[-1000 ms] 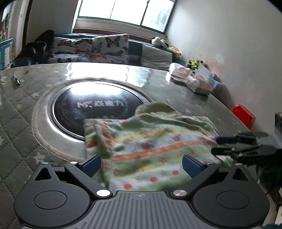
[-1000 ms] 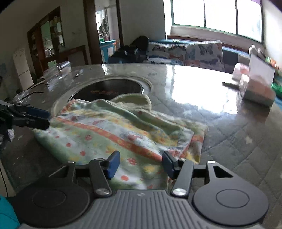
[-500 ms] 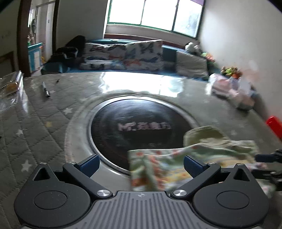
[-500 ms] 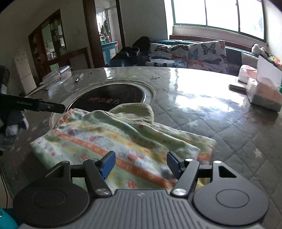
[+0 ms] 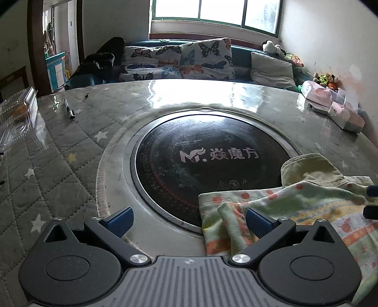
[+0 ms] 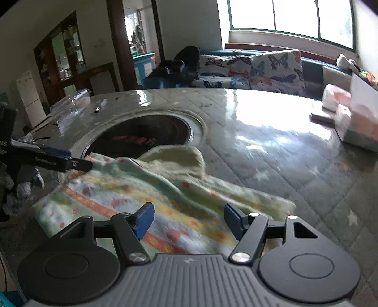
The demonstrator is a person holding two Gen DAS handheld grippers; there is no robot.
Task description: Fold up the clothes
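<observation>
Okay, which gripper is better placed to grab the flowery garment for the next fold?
Probably the right gripper: its opening jaws sit directly over the garment. The left gripper, open, mostly faces the black cooktop, touching only the cloth's corner.

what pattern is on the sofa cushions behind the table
Butterflies in blue, orange and black on a white ground; the cushions show best in the left wrist view.

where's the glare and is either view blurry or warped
Left wrist view: sharp; window blown out, white glare on the far table; fisheye bends the wall and table edges. Right wrist view: glare patch on the table right of centre; the cloth and boxes are smeared by motion blur, while the tool body stays crisp.
</observation>
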